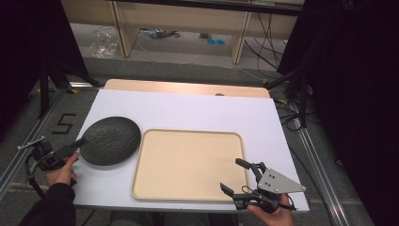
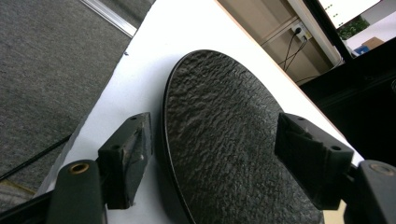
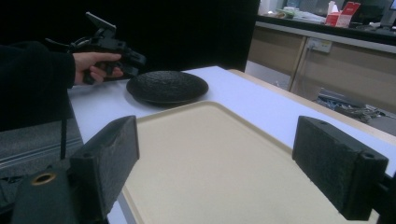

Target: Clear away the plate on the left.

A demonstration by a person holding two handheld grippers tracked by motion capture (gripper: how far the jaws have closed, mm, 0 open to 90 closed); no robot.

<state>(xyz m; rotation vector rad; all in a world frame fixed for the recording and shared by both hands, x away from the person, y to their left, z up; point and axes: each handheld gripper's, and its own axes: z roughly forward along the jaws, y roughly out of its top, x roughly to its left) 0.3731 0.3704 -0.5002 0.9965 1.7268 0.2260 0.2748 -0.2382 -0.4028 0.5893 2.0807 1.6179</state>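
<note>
A black, rough-textured round plate [image 1: 110, 140] lies on the white table [image 1: 188, 110], left of a beige tray [image 1: 188, 162]. My left gripper [image 1: 80, 142] is at the plate's left rim. In the left gripper view it [image 2: 217, 158] is open, with the plate [image 2: 224, 140] reaching in between its jaws and neither pad pressed on it. My right gripper [image 1: 233, 175] hangs open over the tray's front right corner, holding nothing. Between its [image 3: 224, 168] jaws lies the bare tray [image 3: 210, 154]. Farther off in that view are the plate [image 3: 167, 86] and the left gripper [image 3: 133, 60].
The table's front edge runs just behind the tray. A wooden strip [image 1: 188, 87] borders the table's far side. Metal rails [image 1: 28, 141] run along the floor on both sides. Wooden shelving legs [image 1: 123, 28] and cables stand beyond the table.
</note>
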